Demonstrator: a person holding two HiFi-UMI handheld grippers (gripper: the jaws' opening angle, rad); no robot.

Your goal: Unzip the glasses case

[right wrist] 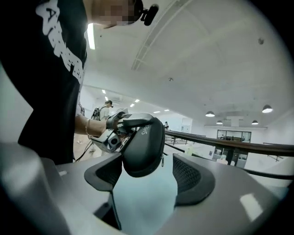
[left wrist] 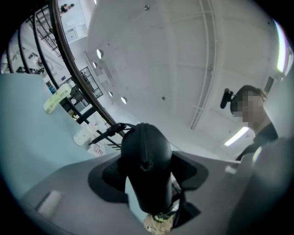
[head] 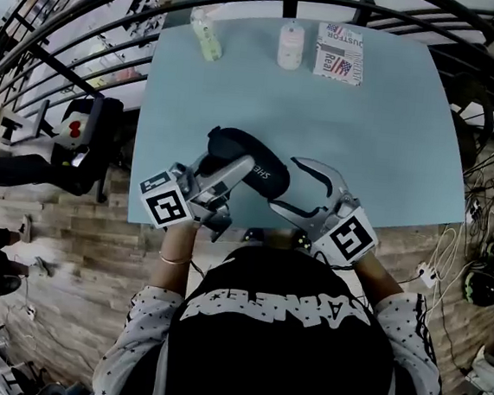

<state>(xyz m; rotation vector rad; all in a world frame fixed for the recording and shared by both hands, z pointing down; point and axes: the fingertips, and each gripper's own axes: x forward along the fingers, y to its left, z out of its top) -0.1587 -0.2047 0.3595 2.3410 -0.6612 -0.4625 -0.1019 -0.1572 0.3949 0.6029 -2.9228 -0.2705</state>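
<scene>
Left tongs (head: 226,166) grip glasses case (head: 262,175); bottle (head: 206,34), box (head: 339,54) beyond.

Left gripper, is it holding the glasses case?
Yes, the left gripper has its jaws pressed against both sides of the black glasses case.

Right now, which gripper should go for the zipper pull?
Right, likely. The left gripper is shut on the glasses case, steadying it. The right gripper is open, and the zipper pull hangs at the case end right in front of it.

Lab-like hall: high white ceiling (right wrist: 206,59), black railings (right wrist: 229,143), floor cables (head: 480,167).
</scene>
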